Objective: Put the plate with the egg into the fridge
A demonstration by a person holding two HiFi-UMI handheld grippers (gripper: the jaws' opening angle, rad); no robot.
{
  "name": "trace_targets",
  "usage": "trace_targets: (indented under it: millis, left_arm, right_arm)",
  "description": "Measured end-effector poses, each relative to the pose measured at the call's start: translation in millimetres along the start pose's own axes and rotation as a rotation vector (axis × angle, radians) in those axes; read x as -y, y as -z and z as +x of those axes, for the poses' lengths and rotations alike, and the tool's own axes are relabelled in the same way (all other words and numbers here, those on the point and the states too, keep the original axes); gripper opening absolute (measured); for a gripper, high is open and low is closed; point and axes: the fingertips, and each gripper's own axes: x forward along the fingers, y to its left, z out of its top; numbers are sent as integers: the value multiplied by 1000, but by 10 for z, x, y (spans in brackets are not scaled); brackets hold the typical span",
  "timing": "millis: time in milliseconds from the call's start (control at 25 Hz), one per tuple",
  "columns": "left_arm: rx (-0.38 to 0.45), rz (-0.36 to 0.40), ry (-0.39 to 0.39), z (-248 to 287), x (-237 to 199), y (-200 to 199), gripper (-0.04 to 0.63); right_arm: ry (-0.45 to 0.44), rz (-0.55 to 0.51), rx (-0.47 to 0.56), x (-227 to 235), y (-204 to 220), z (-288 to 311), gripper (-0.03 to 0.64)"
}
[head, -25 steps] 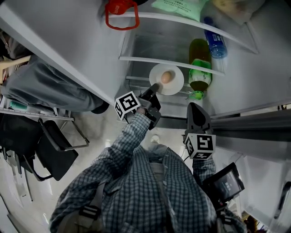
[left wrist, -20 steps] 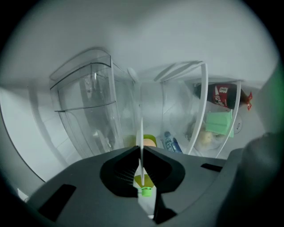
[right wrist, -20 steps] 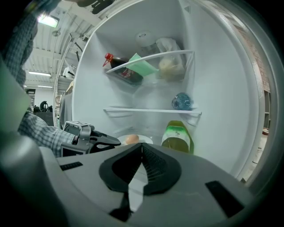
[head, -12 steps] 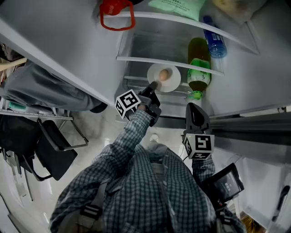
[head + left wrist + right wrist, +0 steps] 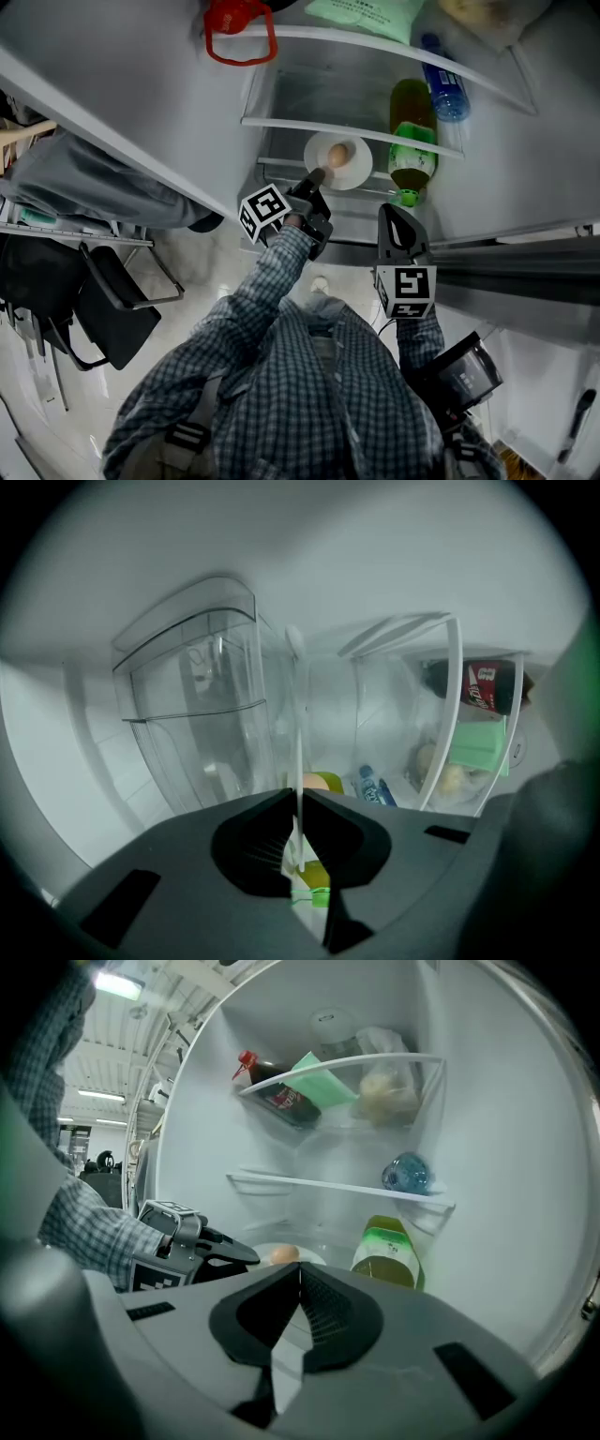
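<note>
Far out to the left of the left tool (image 5: pixel 317 178), a black chair (image 5: pixel 108 314) is standing on the floor, and the open fridge door (image 5: pixel 112 94) is running past that tool's left side. Above and left of the tool's tips, a red looped thing (image 5: pixel 239 28) is sitting at the left end of the upper shelf (image 5: pixel 375 42) of the fridge (image 5: pixel 309 94).

We are gripping the plate (image 5: pixel 338 160) with the left tool: its jaws are closed on the plate's near rim, which is showing edge-on as a thin white line between them in the left tool's own view. The plate is reaching forward from the tips into the lower part of the fridge, just under the middle shelf (image 5: pixel 281 122), and the egg (image 5: pixel 339 155) is lying on it just beyond the tips. We cannot tell whether the plate is resting on anything.

To the right of the left tool, and drawn further back from the fridge, the right tool (image 5: pixel 394 214) is pointing into the fridge with its jaws fully together and nothing between them. Just ahead of it and slightly right, a green bottle (image 5: pixel 412 141) is lying beside the plate's right edge. Further ahead, a blue-capped bottle (image 5: pixel 442 89) is lying on the shelf above
</note>
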Motion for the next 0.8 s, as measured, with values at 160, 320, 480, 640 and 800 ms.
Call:
trace_targets:
  millis: [160,320,480,640,800]
  left_arm:
    - [-1,12,-5,8,2,2,29]
    - [5,6,-4,6,-2,-6,29]
    - [7,2,-8,3,-6,-11,29]
    - [7,-1,-10,9,-8,0,29]
    - [6,0,-12,7,-5,-2,29]
  right_arm:
    - [-37,-122,-24,-100,-8,135,6]
    - [-84,-252,-66,-247,80,263,6]
    - [-104,-475,-113,-381,177,393,6]
    - [-118,-674,-148,-486,263,467,8]
    - [-115,-789,-196,-504,373,543,8]
